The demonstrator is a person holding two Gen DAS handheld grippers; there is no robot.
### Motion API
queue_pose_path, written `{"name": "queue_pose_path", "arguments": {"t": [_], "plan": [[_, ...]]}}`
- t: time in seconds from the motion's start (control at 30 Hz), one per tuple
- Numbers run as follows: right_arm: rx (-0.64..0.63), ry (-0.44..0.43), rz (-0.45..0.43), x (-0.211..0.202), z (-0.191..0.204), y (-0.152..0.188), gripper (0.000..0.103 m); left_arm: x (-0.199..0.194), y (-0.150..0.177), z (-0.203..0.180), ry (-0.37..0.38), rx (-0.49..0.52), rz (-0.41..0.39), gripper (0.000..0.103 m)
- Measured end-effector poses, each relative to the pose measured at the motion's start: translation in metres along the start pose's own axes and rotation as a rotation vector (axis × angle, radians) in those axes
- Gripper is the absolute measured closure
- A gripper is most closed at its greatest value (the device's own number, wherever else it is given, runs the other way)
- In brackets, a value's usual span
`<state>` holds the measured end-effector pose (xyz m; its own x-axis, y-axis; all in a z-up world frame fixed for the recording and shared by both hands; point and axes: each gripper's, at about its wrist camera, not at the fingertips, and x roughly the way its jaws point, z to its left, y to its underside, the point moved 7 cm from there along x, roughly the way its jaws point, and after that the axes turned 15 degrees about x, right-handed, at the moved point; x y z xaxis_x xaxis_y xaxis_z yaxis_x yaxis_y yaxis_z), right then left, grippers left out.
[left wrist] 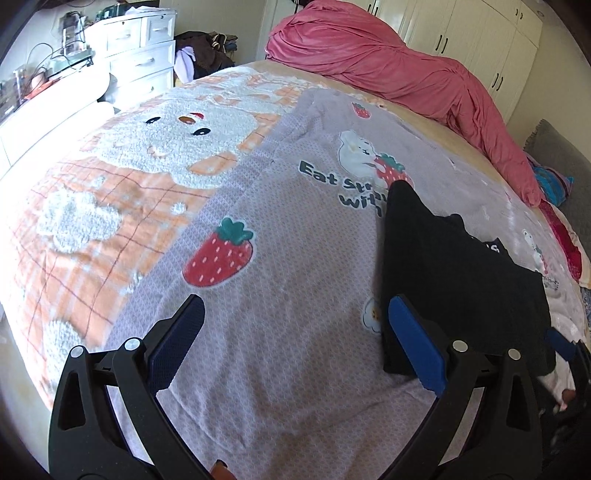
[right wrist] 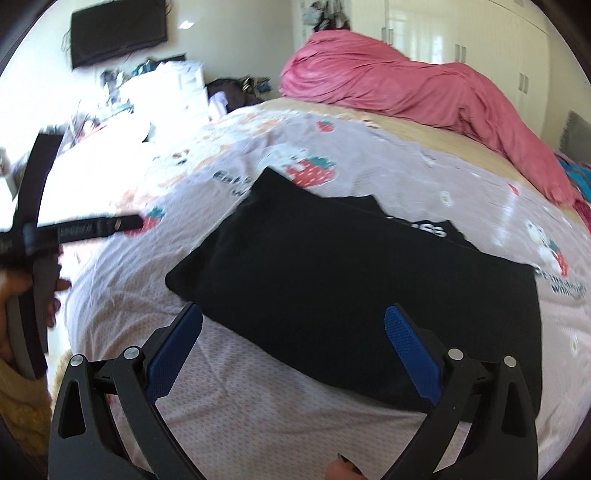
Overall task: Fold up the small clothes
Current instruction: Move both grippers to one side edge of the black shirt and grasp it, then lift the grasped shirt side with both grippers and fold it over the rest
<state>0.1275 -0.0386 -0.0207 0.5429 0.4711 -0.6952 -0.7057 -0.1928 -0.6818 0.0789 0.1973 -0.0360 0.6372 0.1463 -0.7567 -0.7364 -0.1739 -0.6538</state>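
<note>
A lilac bedspread printed with red strawberries and white bears [left wrist: 258, 206] covers the bed, and beside it on the left lies an orange checked blanket with fluffy white animal shapes [left wrist: 122, 173]. A crumpled pink quilt [left wrist: 399, 70] is heaped along the far side of the bed, in front of white wardrobe doors with dark handles [left wrist: 476, 33]. A white chest of drawers [left wrist: 136, 51] stands at the far left, with a pile of dark clothes [left wrist: 207, 51] just beside it. A black flat screen [right wrist: 118, 29] hangs on the wall.
</note>
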Motion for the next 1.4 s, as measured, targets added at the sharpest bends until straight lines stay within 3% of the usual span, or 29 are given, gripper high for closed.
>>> {"name": "queue_pose_path", "arguments": {"t": [0.33,0.47,0.6,0.97,1.0,1.07,1.1,1.17,1.23,1.4], "plan": [[-0.142,0.04,0.067,0.055,0.039,0.015,0.004,0.021,-0.03,-0.005,0.019,0.019,-0.015,0.009],[-0.224,0.13,0.086,0.081,0.046,0.023,0.004,0.033,-0.037,-0.011,0.024,0.031,-0.007,0.009],[-0.29,0.192,0.054,0.096,0.051,0.026,0.004,0.046,-0.042,-0.015,0.03,0.034,0.004,0.009],[-0.285,0.227,-0.02,0.112,0.047,0.002,0.007,0.074,-0.056,-0.022,0.036,0.052,0.04,0.009],[-0.281,0.226,-0.043,0.108,0.046,-0.001,0.009,0.076,-0.057,-0.024,0.042,0.048,0.044,0.009],[-0.273,0.199,-0.092,0.095,0.044,-0.006,0.037,0.078,-0.062,-0.029,0.064,0.039,0.041,0.009],[-0.269,0.193,-0.102,0.091,0.043,-0.007,0.042,0.078,-0.065,-0.033,0.082,0.036,0.037,0.009],[-0.258,0.146,-0.116,0.081,0.04,-0.007,0.076,0.08,-0.07,-0.042,0.116,0.035,0.036,0.009],[-0.266,0.14,-0.14,0.072,0.037,-0.006,0.083,0.083,-0.075,-0.052,0.168,0.021,0.044,0.009],[-0.271,0.13,-0.188,0.051,0.029,-0.01,0.085,0.096,-0.081,-0.08,0.258,0.003,0.095,0.009]]}}
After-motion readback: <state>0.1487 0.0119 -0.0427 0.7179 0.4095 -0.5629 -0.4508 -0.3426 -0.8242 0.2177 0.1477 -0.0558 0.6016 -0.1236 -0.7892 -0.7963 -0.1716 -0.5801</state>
